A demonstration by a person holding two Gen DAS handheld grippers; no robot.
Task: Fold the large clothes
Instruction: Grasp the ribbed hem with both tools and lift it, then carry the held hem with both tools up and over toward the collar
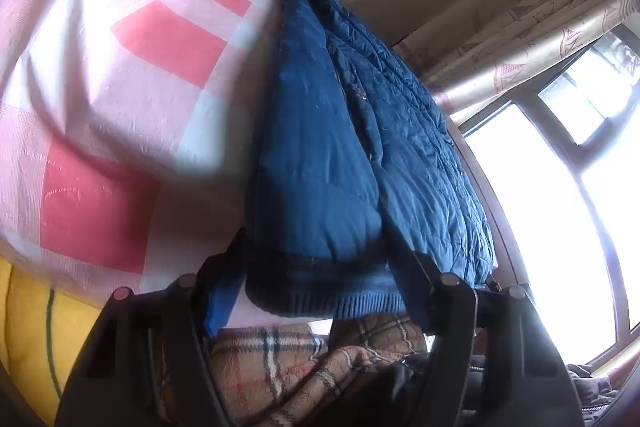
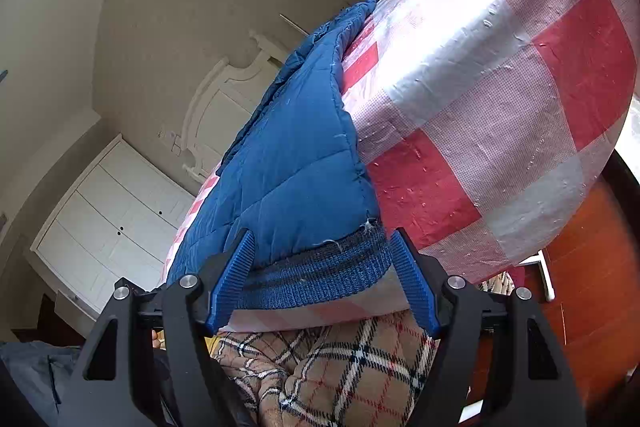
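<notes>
A blue quilted puffer jacket [image 1: 344, 155] lies on a bed with a pink, red and white checked sheet [image 1: 120, 75]. Its dark ribbed hem [image 1: 320, 291] sits between the fingers of my left gripper [image 1: 316, 287], whose jaws stand wide on either side of it. In the right wrist view the same jacket [image 2: 296, 171] lies on the sheet [image 2: 500, 107], and its ribbed hem [image 2: 316, 275] lies between the blue fingers [image 2: 412, 279] of my right gripper [image 2: 320, 275], also wide apart. Neither grip looks closed on the cloth.
A tan plaid blanket [image 2: 340, 367] lies below the bed edge under both grippers. A yellow cloth [image 1: 36, 339] sits at the lower left. A window [image 1: 560, 167] with patterned curtains is on the right. A white cabinet [image 2: 112, 219] and wooden floor [image 2: 588, 267] show beyond.
</notes>
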